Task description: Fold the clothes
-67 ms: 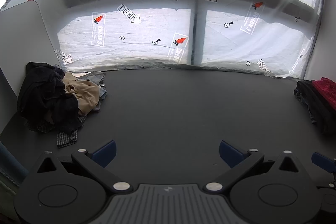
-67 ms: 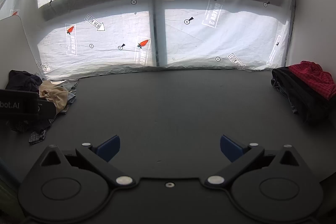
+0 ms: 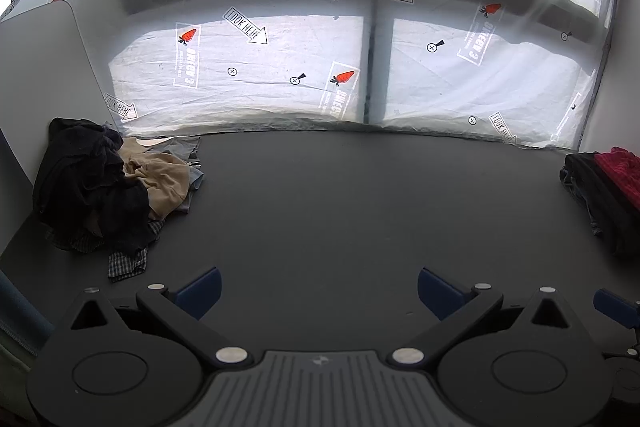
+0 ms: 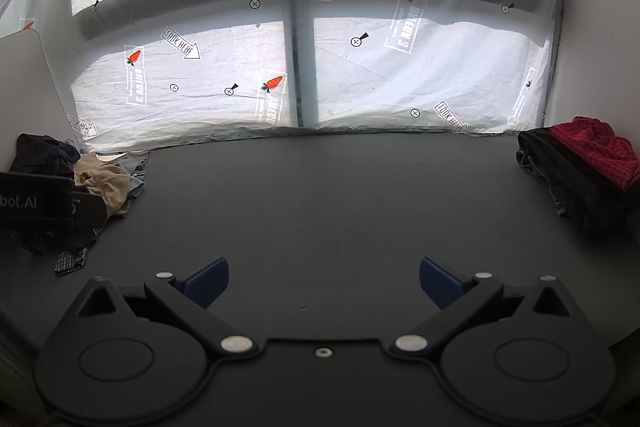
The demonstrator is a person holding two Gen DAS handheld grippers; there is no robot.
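Both grippers hang over the dark grey tabletop (image 3: 320, 211) with nothing in them. The left gripper (image 3: 318, 291) has its blue-tipped fingers spread wide, same with the right gripper (image 4: 324, 283). The crumpled pile of unfolded clothes, black, tan and checked fabric (image 3: 108, 187), sits at the far left edge. A neat stack of dark clothes topped by a red checked garment (image 4: 580, 167) is well apart at the far right.

Unfolded pile (image 3: 112, 187): black, tan, checked scrap. Stack (image 4: 580, 167): red, possibly checked, over black. Table (image 3: 340, 207) dark grey.
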